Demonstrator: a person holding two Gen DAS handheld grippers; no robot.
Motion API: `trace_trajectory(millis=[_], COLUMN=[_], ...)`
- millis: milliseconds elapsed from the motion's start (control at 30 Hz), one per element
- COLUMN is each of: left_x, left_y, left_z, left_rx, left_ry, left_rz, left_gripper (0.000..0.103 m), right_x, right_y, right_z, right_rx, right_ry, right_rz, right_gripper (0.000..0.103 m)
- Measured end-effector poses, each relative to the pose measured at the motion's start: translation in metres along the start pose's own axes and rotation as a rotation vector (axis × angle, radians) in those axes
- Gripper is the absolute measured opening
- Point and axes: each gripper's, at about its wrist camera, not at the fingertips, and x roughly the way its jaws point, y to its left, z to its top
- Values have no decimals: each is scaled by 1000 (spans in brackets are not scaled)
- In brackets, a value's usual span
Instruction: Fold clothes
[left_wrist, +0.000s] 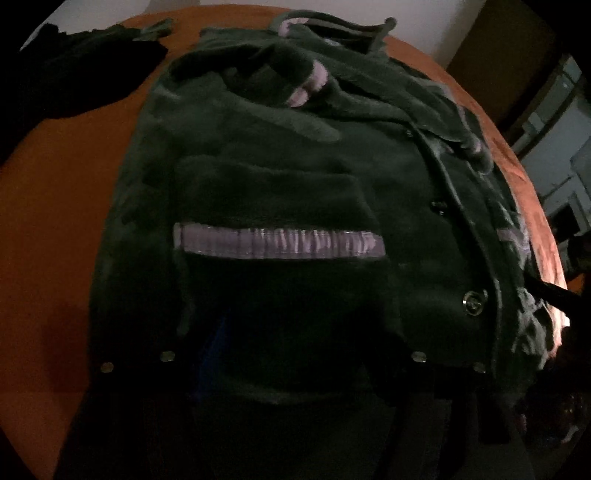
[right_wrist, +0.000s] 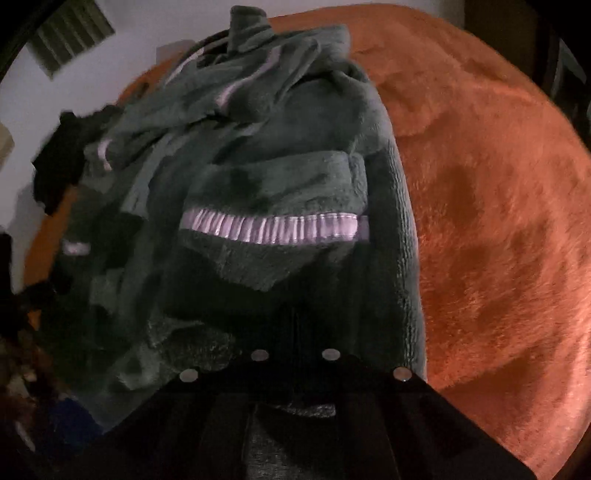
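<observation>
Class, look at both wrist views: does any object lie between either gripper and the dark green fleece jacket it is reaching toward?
Nothing visible does. The dark green fleece jacket lies directly ahead of both grippers on the orange blanket. The other dark garment sits off to the side, apart from the path.

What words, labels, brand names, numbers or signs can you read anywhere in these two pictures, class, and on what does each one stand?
None can be read.
Round metal button on the dark green fleece jacket: some embossed pattern, too small and blurred to make out.
Lilac ribbed pocket trim: plain, no lettering.
Orange plush blanket: no print.
Dark clothes at the far edge: no visible text.
</observation>
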Motion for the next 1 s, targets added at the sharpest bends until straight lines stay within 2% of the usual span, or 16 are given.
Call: trace_trajectory(millis=[133, 200, 233, 267, 367, 433, 467, 533, 567, 600, 667, 767, 833, 933, 1000], left_x=[-2, 6, 12, 19, 33, 25, 18, -4, -15, -27, -47, -68, -71, -65, -59], left_y=[6, 5, -1, -12, -46, -59, -63, -69, -73, -78, -89, -104, -107, -100, -100], left_z=[3, 4, 6, 8, 9, 13, 17, 24, 26, 27, 21, -4, -24, -62, -78], left_rx=[0, 1, 38, 103, 274, 347, 375, 436, 486, 540, 683, 935, 1035, 1110, 1135], left_ry=[14, 22, 34, 61, 123, 113, 113, 106, 108, 111, 97, 50, 36, 58, 48], left_rz=[-34, -37, -22, 3, 199, 228, 212, 149, 133, 120, 111, 98, 101, 83, 94], left_gripper=[77, 90, 96, 102, 102, 102, 102, 102, 102, 102, 102, 102, 102, 102, 102], right_x=[0, 0, 1, 2, 5, 5, 4, -5, -15, -25, -48, -79, -90, -95, -89], right_y=[-11, -14, -15, -16, -10, -1, 3, 16, 25, 35, 56, 84, 96, 102, 100], right_z=[5, 6, 6, 7, 10, 17, 21, 31, 35, 39, 42, 24, 6, -29, -53], right_rx=[26, 34, 36, 31, -24, -96, -134, -227, -300, -374, -545, -832, -982, -1122, -1186], right_ry=[26, 35, 39, 44, 69, 118, 146, 199, 201, 202, 193, 184, 176, 132, 64], right_rz=[59, 75, 80, 81, 59, 20, -1, -56, -77, -97, -124, -122, -116, -89, -117], right_gripper=[0, 0, 0, 0, 0, 1, 1, 6, 18, 36, 57, 65, 68, 69, 69])
